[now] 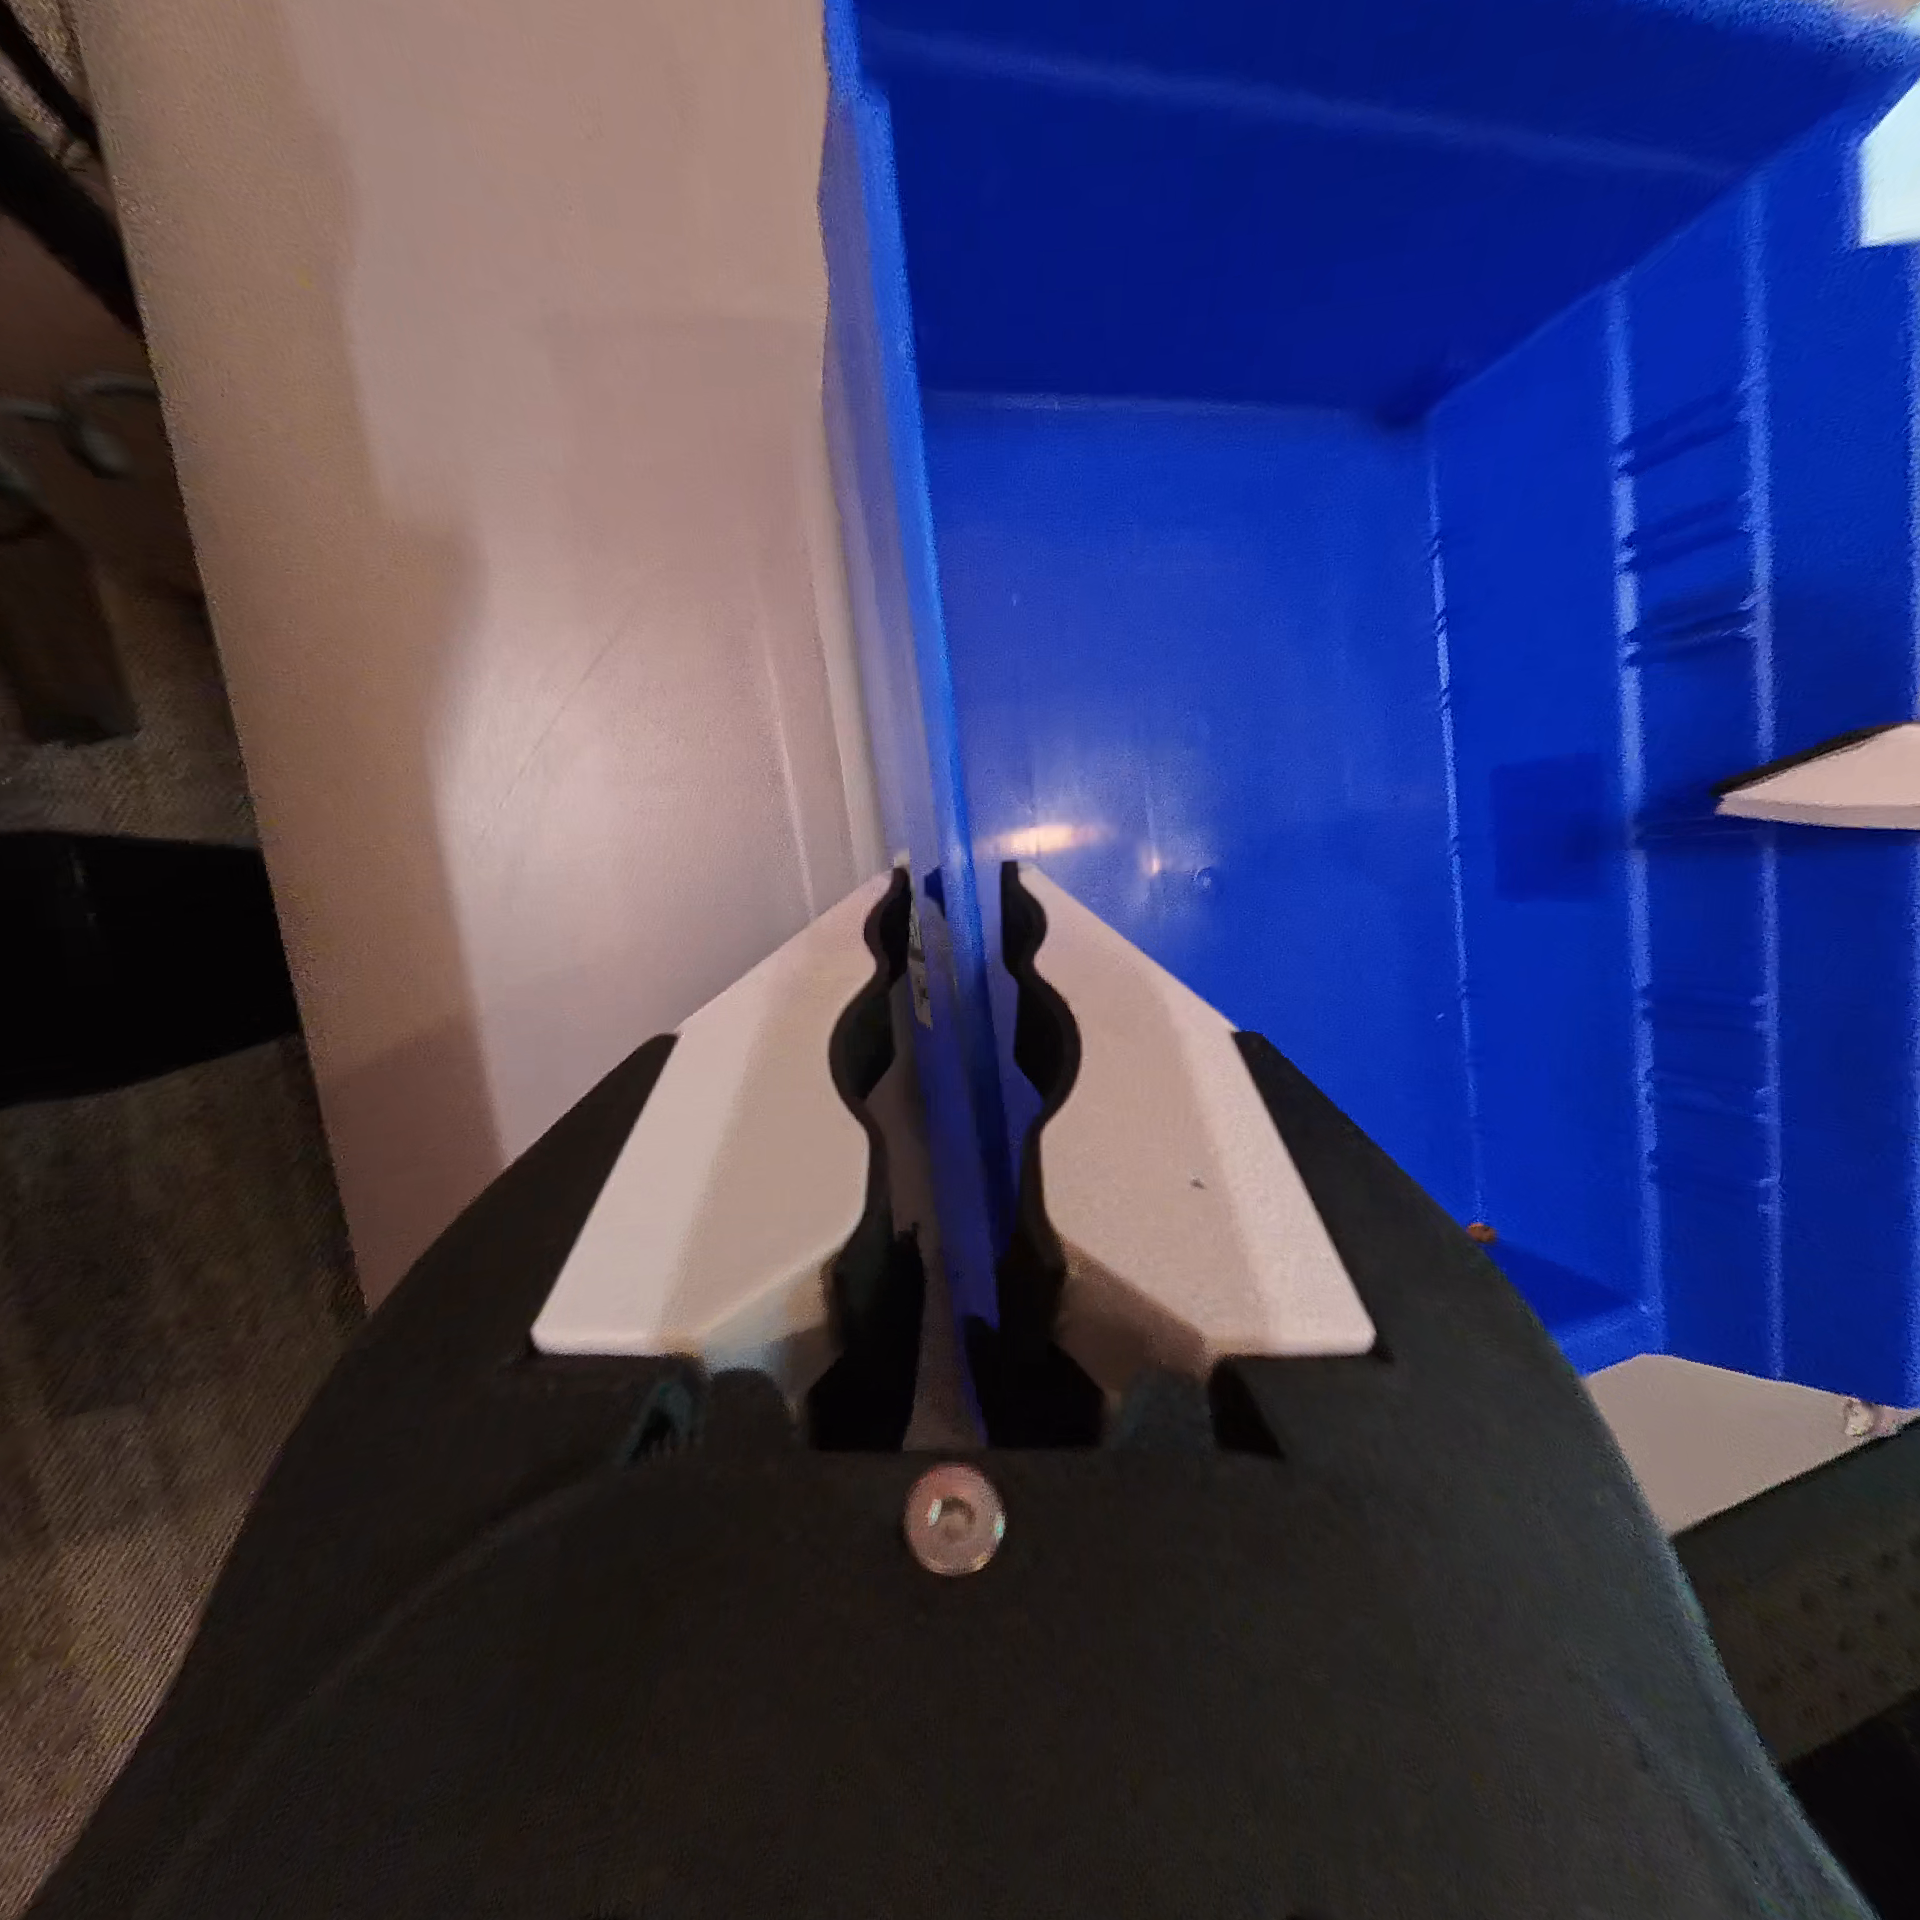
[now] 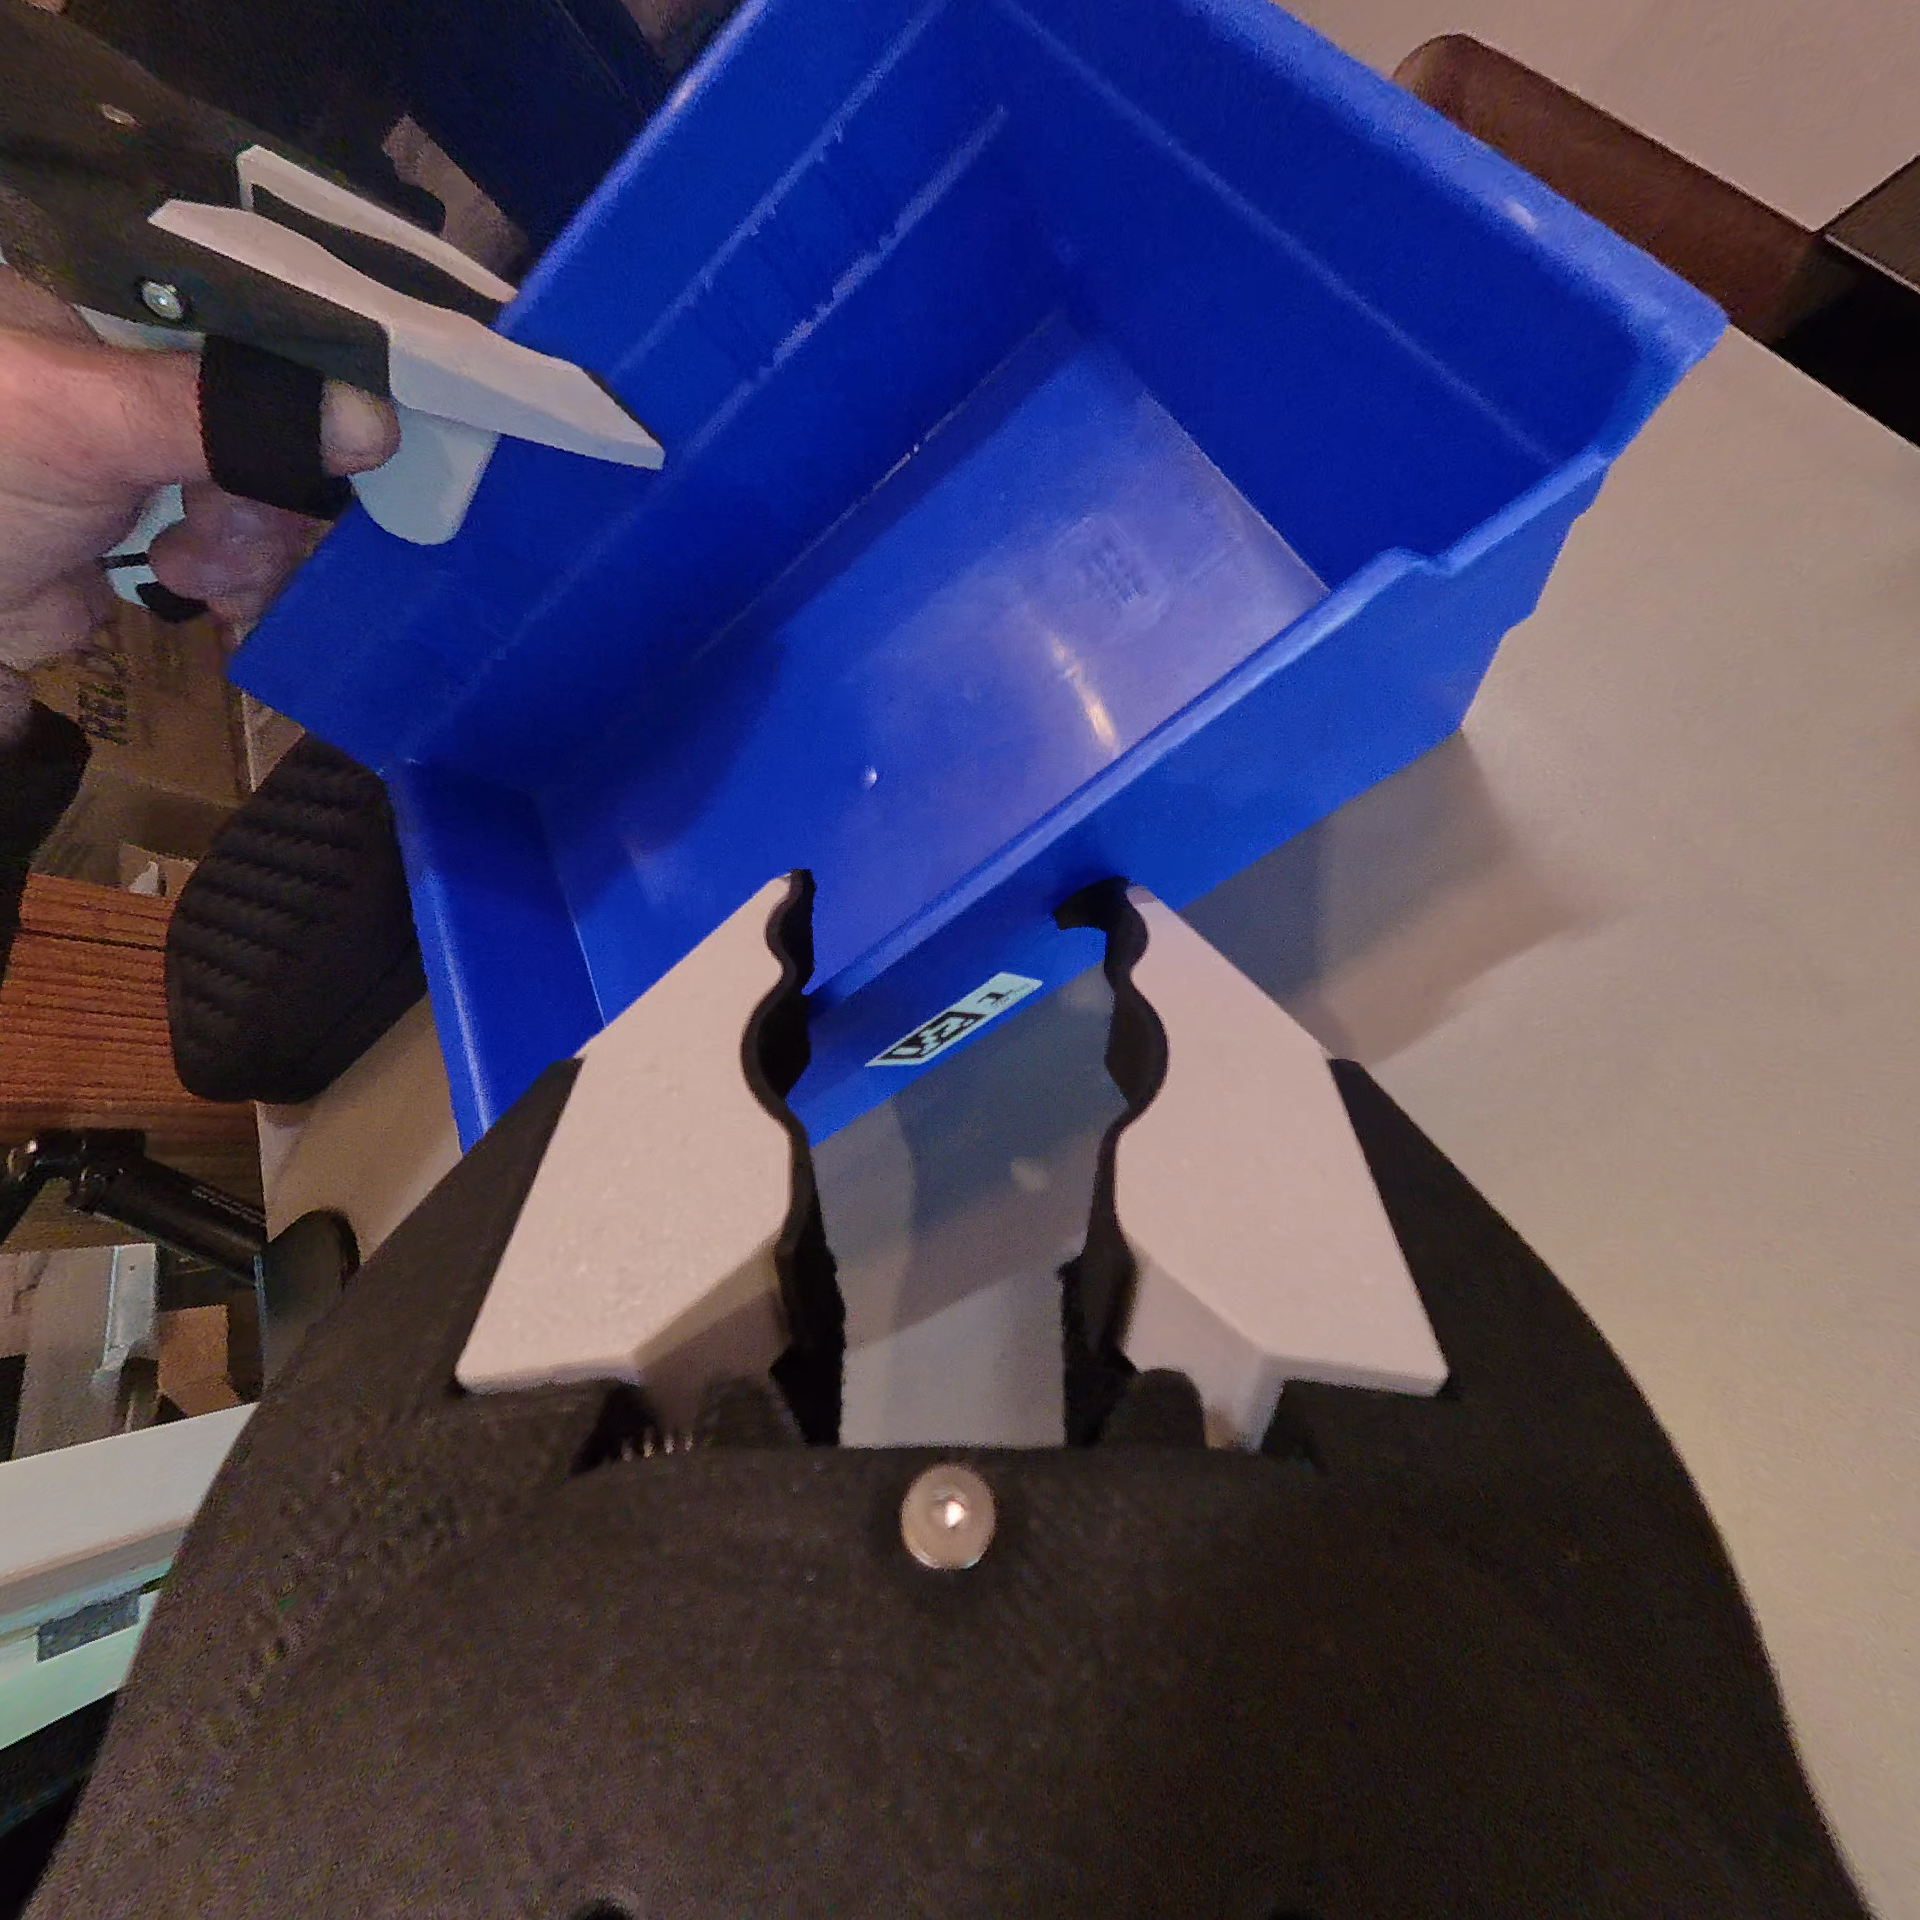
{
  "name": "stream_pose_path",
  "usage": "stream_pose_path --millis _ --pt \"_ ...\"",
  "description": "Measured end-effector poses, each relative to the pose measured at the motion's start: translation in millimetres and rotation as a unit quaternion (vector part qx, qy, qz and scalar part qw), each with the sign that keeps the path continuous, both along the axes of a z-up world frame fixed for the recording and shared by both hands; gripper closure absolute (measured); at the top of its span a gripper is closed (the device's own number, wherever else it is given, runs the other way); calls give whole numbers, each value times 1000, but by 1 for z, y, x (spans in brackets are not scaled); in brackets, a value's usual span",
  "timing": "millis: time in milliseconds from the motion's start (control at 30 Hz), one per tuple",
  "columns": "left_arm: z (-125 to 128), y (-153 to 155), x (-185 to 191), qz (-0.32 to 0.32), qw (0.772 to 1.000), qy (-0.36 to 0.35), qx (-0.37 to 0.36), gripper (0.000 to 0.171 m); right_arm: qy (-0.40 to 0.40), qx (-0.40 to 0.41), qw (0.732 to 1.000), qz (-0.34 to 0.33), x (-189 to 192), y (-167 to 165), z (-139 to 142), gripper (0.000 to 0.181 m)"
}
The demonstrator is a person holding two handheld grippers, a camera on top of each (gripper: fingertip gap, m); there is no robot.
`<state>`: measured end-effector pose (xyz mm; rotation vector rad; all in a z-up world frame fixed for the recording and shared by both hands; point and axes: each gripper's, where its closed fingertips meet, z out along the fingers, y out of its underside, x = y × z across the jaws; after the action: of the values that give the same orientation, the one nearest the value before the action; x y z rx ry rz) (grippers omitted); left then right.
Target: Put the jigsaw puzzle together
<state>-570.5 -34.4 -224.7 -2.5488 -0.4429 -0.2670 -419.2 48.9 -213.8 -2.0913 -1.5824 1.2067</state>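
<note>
A blue plastic bin [image 1: 1683, 623] shows in both views, and its inside is bare. No puzzle pieces are in view. My left gripper [image 1: 956, 873] is shut on the bin's side wall, one finger inside and one outside. In the right wrist view the bin [image 2: 1351, 260] sits skewed on the white table, partly past the table's left edge, with the left gripper [image 2: 582, 426] clamped on its upper left wall. My right gripper [image 2: 948, 899] is open, its fingertips at the bin's low front wall, which bears a small sticker [image 2: 951, 1023]. One right gripper finger [image 1: 1829, 800] shows by the bin's right wall.
The white table [image 2: 1662, 935] extends to the right of the bin. A brown chair back [image 2: 1610, 166] stands beyond the bin. A black armrest [image 2: 281, 925] and boxes lie off the table's left edge. A hand [image 2: 104, 447] holds the left gripper. Carpet [image 1: 156, 1351] lies below. My hands' fingertips stand some 20 centimeters from each other. From my left tips it is roughly 25 centimeters to the black armrest [image 2: 281, 925]; from my right, 30 centimeters.
</note>
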Motion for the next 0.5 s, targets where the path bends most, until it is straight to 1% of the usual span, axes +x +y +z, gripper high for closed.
stream_pose_path --millis 33,67,100,167,200,267,300,367,400,500 --pt "4 1 -1 0 1000 -3 12 150 0 -1 1000 2 1 0 1 126" --pt "5 0 -5 3 1000 5 12 141 3 -1 1000 4 2 0 2 126" --pt "8 0 -9 1 1000 22 17 135 8 -1 1000 5 4 1 4 125" --pt "19 0 -15 3 998 46 36 132 22 5 1000 3 7 4 9 116" --pt "26 2 -15 6 998 49 49 128 32 6 999 4 9 5 13 114" --pt "44 4 -13 7 995 75 66 125 41 17 999 7 17 7 19 109" --pt "55 5 -10 5 993 95 72 120 45 28 999 9 23 8 23 108" --pt "84 10 7 -9 986 139 89 114 64 49 997 15 40 10 35 108" --pt "100 15 22 -26 982 159 102 113 74 65 995 18 52 12 42 107" --pt "143 35 88 -96 964 197 150 111 92 137 986 22 94 25 60 105"
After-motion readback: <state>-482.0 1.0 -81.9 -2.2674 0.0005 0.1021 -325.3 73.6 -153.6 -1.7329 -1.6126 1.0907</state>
